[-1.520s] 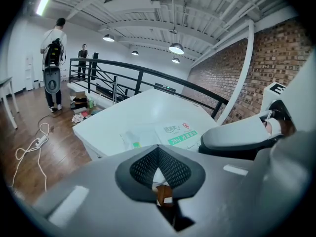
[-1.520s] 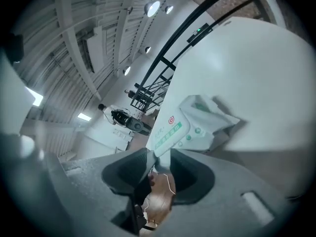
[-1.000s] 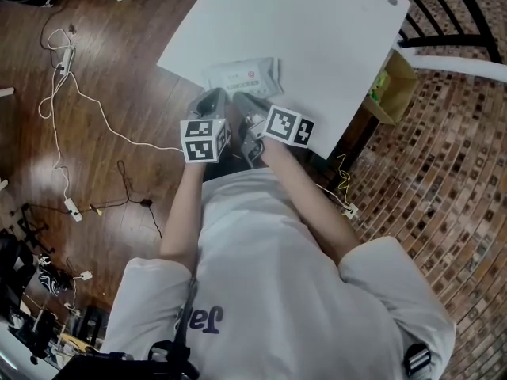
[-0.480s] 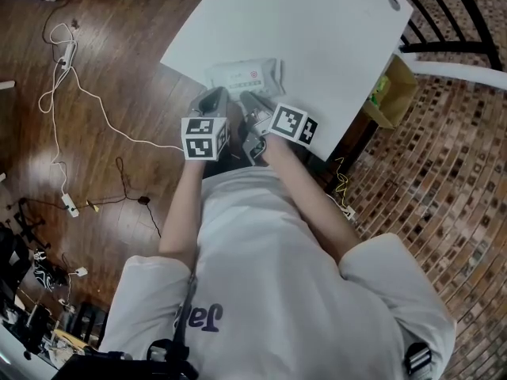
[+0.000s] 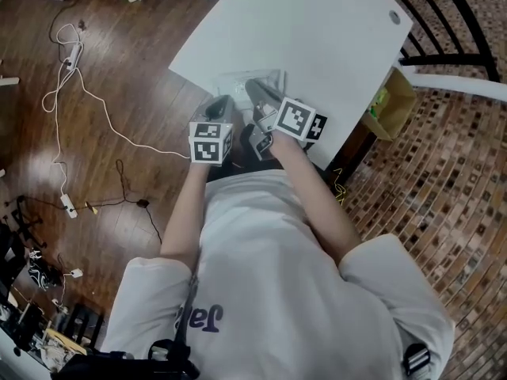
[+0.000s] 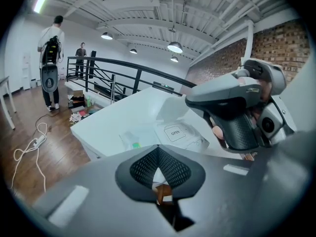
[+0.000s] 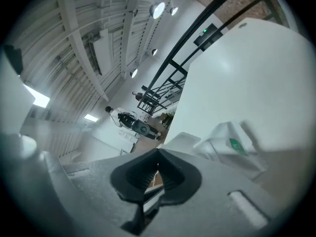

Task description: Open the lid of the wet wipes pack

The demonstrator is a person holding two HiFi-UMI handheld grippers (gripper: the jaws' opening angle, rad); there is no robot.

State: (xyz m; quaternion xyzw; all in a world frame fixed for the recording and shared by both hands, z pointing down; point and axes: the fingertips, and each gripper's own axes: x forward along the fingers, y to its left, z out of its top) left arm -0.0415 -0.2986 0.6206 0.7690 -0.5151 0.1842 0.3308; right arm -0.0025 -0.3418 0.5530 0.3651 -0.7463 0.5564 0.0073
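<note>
Wet wipes pack (image 5: 234, 81) lay at the near edge of the white table (image 5: 317, 38), directly ahead of both tools. Left gripper (image 6: 158, 149): jaws pressed together, pack just beyond them. Right gripper (image 7: 158, 154): jaws had just been closing and stood together, nothing discernible between them. Top label (image 6: 175, 132) on the pack read "OPEN"; other print was illegible.

The white surface (image 5: 333, 38) carries a wet wipes pack (image 5: 234, 83) lying flat near its front edge, label side up, and shows a small dark round spot (image 5: 394, 17) at its far corner.
</note>
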